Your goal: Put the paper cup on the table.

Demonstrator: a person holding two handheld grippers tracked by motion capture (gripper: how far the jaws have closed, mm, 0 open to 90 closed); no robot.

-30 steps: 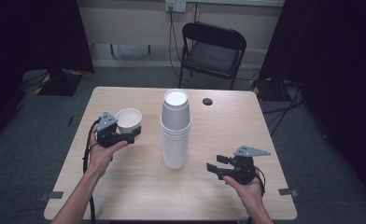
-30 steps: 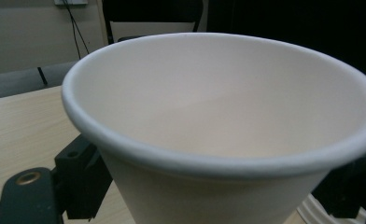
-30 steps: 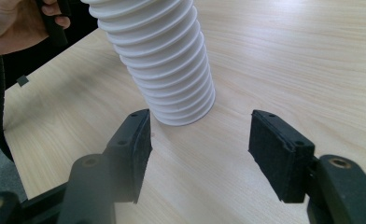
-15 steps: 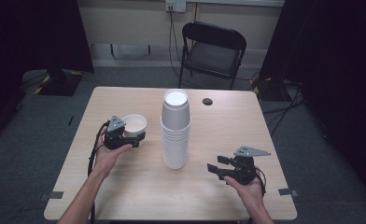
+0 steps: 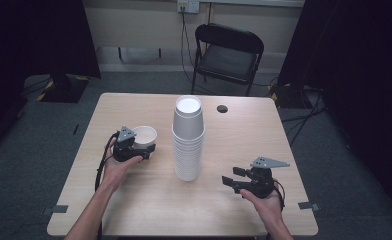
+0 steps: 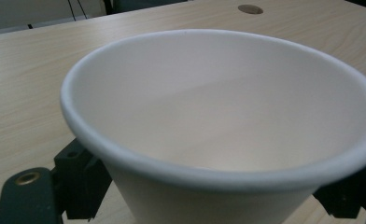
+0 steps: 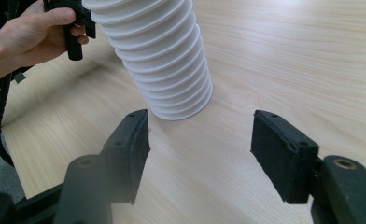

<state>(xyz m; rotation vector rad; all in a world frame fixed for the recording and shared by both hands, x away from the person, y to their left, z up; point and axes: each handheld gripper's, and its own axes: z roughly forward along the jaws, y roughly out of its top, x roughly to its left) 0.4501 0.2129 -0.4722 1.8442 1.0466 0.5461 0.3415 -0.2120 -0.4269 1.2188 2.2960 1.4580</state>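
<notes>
Grey carpet and a black folding chair (image 5: 229, 52) are seen behind a pale wooden table (image 5: 149, 210). Near the table's middle, a tall stack of white cups (image 5: 188, 137) is stood upside down, and every place below is given from it.

To the left of the stack, just beside it but not touching, 1 single white cup (image 5: 144, 136) is held upright, mouth up, by the left gripper (image 5: 140, 149). In the left gripper view, the cup (image 6: 218, 121) is clamped between the 2 black jaws, 1 on each side of its wall below the rim; its inside is bare. Whether its base is resting on the table cannot be told.

To the right of the stack and nearer the person, the right gripper (image 5: 232, 182) is held low over the table, pointed toward the stack. In the right gripper view, its 2 jaws are spread wide apart with nothing between them, and the stack (image 7: 162, 60) is seen just beyond them.

Beyond the stack, slightly right, a small dark round hole (image 5: 222, 108) is set in the tabletop.
</notes>
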